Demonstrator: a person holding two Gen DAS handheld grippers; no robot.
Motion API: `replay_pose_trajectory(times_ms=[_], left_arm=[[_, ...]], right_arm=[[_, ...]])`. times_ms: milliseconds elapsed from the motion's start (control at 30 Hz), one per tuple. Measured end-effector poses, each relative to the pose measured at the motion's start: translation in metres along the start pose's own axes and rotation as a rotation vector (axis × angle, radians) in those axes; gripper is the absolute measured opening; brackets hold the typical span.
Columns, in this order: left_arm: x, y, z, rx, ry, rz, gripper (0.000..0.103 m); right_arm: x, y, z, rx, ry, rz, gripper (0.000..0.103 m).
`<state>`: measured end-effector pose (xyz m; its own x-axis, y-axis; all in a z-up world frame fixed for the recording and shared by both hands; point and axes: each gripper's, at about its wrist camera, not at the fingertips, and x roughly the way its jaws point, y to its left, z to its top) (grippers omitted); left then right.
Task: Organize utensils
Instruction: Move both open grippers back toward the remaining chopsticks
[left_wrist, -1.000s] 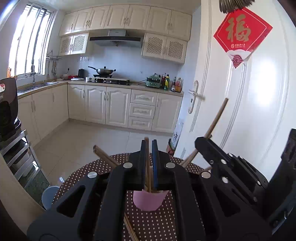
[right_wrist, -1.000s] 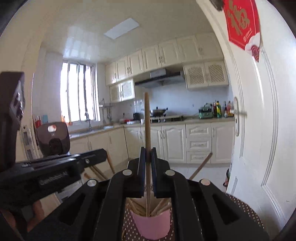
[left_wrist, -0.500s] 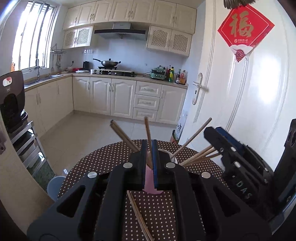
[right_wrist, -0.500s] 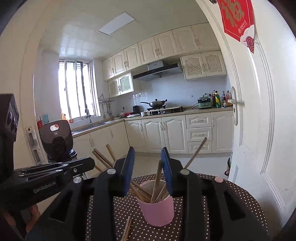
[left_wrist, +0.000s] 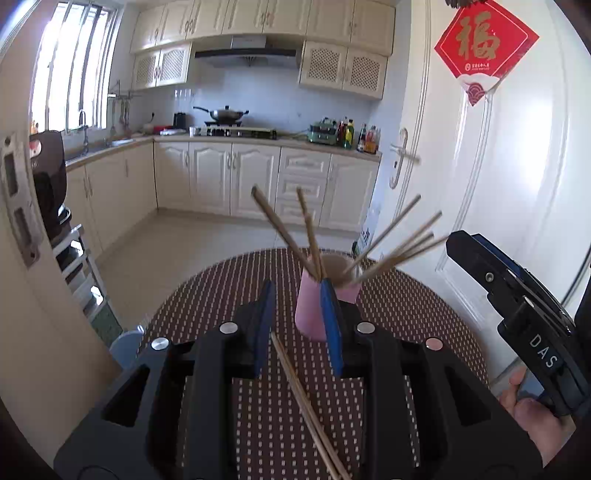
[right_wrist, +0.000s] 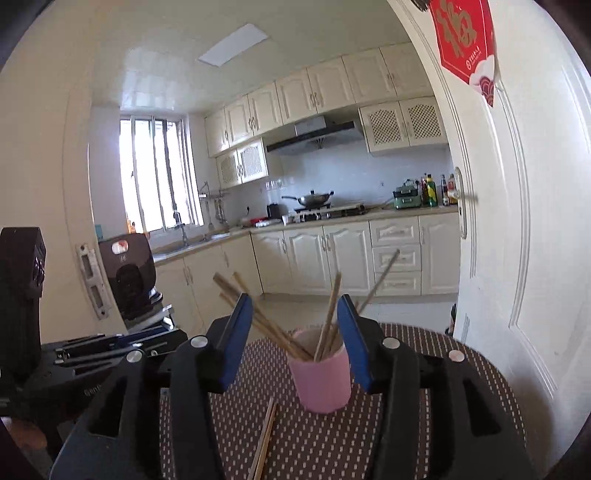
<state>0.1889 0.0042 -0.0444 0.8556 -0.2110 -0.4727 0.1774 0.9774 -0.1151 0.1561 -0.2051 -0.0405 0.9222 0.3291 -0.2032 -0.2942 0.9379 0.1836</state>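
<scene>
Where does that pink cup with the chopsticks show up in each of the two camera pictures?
Left wrist view: the pink cup stands just above centre, partly behind the left gripper's right finger.
Right wrist view: the pink cup sits low and centre, seen between the right gripper's open fingers.
Shared landmark: the loose chopsticks lying on the dotted tablecloth before the cup.

We see a smooth, matt pink cup (right_wrist: 323, 376) holding plain wooden chopsticks (left_wrist: 391, 247). A dotted brown cloth (left_wrist: 399, 314) covers the bench. The cupboards (left_wrist: 218, 177) look shiny.
</scene>
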Motion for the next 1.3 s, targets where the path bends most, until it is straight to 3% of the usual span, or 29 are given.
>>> replay_pose_trajectory(times_ms=[33, 100, 300, 400, 533, 600, 800, 1300], left_arm=[[-0.002, 0.002, -0.004, -0.002, 0.004, 0.004, 0.045], [-0.006, 0.005, -0.013, -0.003, 0.002, 0.014, 0.058], [-0.002, 0.014, -0.035, -0.014, 0.086, 0.015, 0.059], [0.006, 0.019, -0.048, -0.026, 0.15, 0.005, 0.067], [0.02, 0.027, -0.062, -0.045, 0.245, 0.001, 0.072], [0.026, 0.033, -0.069, -0.064, 0.283, 0.001, 0.072], [0.041, 0.049, -0.086, -0.114, 0.372, 0.013, 0.072], [0.058, 0.059, -0.098, -0.148, 0.427, 0.015, 0.072]], right_arm=[[-0.001, 0.0, -0.003, 0.002, 0.008, 0.001, 0.046], [-0.004, 0.001, -0.012, 0.006, 0.032, -0.001, 0.046], [-0.002, 0.003, -0.035, 0.027, 0.119, 0.002, 0.046], [0.007, 0.008, -0.047, 0.024, 0.192, 0.007, 0.046], [0.031, 0.01, -0.066, 0.049, 0.35, 0.021, 0.046], [0.047, 0.011, -0.079, 0.049, 0.45, 0.028, 0.046], [0.071, 0.02, -0.114, 0.044, 0.623, 0.042, 0.046], [0.102, 0.039, -0.131, 0.016, 0.723, 0.055, 0.032]])
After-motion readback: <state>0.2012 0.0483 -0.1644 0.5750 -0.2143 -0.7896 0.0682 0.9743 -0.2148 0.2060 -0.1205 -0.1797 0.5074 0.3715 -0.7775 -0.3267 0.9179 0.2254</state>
